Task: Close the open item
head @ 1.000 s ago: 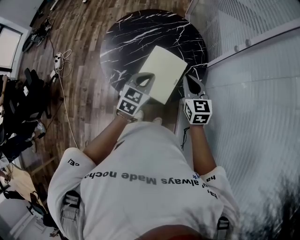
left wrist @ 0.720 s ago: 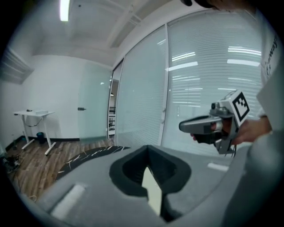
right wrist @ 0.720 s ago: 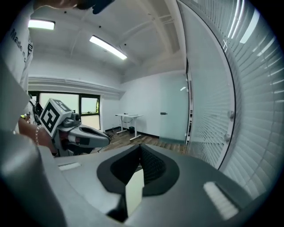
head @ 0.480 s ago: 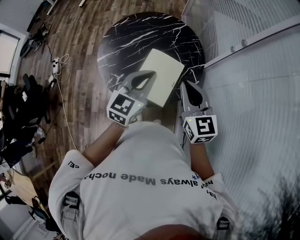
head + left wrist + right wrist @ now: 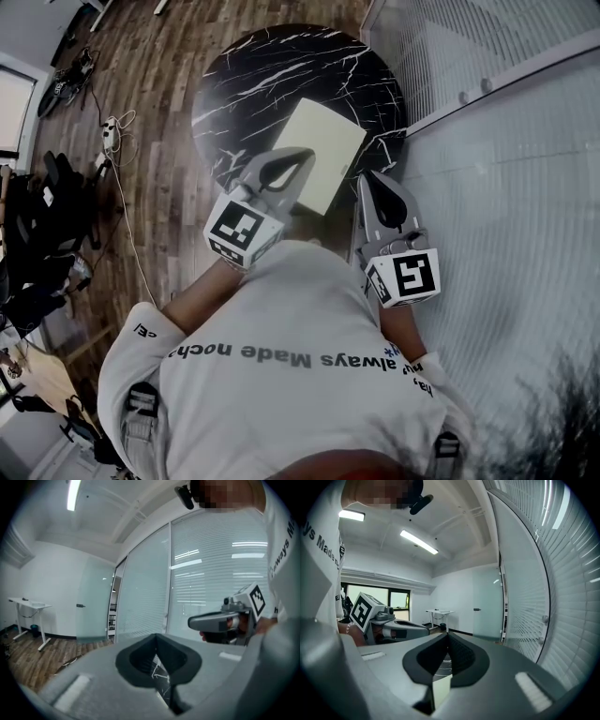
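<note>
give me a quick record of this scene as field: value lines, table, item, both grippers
table: round black marble top, standing on a wood floor
item: pale flat rectangle lying on the table toward the person's side; looks closed
left gripper: jaws together, nothing between them, tip at the item's near left corner
right gripper: jaws together, nothing between them, tip just off the item's near right side
grip on item: none
beside table: glass wall with blinds on the person's right
</note>
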Demonstrator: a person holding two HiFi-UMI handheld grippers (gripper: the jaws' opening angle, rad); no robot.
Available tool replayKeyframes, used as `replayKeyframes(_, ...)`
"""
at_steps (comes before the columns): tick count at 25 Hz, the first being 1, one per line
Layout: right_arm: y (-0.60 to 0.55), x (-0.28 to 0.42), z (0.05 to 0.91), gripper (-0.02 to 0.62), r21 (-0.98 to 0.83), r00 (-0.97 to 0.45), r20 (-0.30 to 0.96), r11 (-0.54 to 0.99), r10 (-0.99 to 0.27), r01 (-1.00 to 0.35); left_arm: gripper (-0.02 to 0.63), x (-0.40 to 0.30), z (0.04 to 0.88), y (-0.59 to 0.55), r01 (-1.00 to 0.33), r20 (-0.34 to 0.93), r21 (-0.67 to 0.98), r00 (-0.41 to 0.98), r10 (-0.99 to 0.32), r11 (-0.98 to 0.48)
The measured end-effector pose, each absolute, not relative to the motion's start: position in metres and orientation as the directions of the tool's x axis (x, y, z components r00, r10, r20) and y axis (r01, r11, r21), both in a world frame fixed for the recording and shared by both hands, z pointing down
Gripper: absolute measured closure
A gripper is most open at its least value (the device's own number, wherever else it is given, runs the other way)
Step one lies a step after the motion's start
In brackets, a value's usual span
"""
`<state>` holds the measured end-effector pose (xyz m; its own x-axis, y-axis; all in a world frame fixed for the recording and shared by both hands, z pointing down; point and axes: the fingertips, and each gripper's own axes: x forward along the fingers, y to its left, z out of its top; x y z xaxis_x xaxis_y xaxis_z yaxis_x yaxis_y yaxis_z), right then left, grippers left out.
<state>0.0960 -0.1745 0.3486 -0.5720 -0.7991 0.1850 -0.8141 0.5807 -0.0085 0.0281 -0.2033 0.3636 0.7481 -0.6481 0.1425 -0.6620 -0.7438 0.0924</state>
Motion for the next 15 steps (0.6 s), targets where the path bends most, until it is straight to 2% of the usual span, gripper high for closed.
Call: replayKeyframes(15,-0.1773,0.1007,0.3503,0.594,0.02,-0.565,0.197,0.58,-0.801,-0.814,0.603,0.0314,0.363,-0.1999,-0.653,0.147,0.078,0.755,-0.639,-0.753)
